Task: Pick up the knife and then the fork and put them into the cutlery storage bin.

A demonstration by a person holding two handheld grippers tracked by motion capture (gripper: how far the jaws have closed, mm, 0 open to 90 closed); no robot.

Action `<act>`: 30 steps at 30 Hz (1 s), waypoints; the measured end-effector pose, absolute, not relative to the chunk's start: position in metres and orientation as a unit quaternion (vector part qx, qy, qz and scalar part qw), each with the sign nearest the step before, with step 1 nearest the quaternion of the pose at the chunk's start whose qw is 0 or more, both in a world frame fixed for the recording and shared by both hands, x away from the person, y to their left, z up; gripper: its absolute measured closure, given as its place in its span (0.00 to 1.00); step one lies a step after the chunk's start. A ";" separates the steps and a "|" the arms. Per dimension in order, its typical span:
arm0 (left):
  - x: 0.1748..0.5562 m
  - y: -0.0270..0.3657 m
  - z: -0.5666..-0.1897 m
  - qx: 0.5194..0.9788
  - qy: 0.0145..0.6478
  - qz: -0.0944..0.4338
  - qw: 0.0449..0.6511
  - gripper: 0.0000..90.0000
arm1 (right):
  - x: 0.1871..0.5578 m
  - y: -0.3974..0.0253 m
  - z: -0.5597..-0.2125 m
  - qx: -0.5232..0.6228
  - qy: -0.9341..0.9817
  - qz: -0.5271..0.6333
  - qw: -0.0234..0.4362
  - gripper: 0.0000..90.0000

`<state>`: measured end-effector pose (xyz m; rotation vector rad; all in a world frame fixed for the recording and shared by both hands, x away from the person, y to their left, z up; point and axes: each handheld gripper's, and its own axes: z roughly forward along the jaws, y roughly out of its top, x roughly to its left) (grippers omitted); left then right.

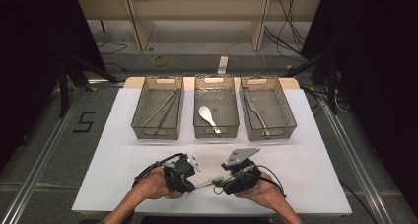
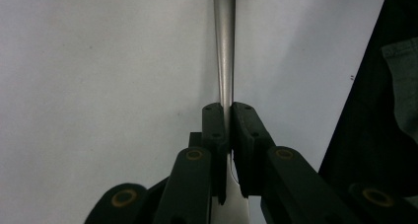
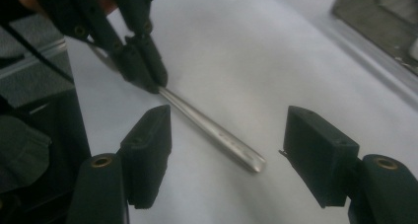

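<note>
Fingers point(image 2: 217, 130) pinching steel handle point(image 2: 224, 51), white table point(image 1: 305, 169), three bins point(image 1: 157, 108), grey floor point(image 1: 44, 135)

White rectangular table top point(image 1: 123, 150), pale wooden edge showing at the far side. Three grey translucent plastic bins stand on it in a row near the far edge: left bin point(image 1: 139, 116), middle bin point(image 1: 233, 116), right bin point(image 1: 288, 113), just beside each other.

The right tongs point(image 3: 226, 155) stand wide open over the white worktop point(image 3: 276, 61). The metal handle point(image 3: 212, 130) lies between them, its far end clamped by the left tongs point(image 3: 145, 76).
</note>
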<state>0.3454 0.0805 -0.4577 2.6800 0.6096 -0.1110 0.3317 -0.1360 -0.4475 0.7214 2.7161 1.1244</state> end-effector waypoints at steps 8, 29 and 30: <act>0.347 0.082 -0.457 0.952 0.223 -0.058 0.204 0.93 | 0.326 -0.109 -0.463 0.183 0.920 0.339 0.067 0.43; 0.343 0.079 -0.453 0.951 0.216 -0.077 0.209 0.93 | 0.319 -0.081 -0.478 0.116 0.945 0.295 0.087 0.60; 0.343 0.079 -0.453 0.951 0.215 -0.079 0.207 0.93 | 0.321 -0.080 -0.479 0.105 0.943 0.299 0.099 0.62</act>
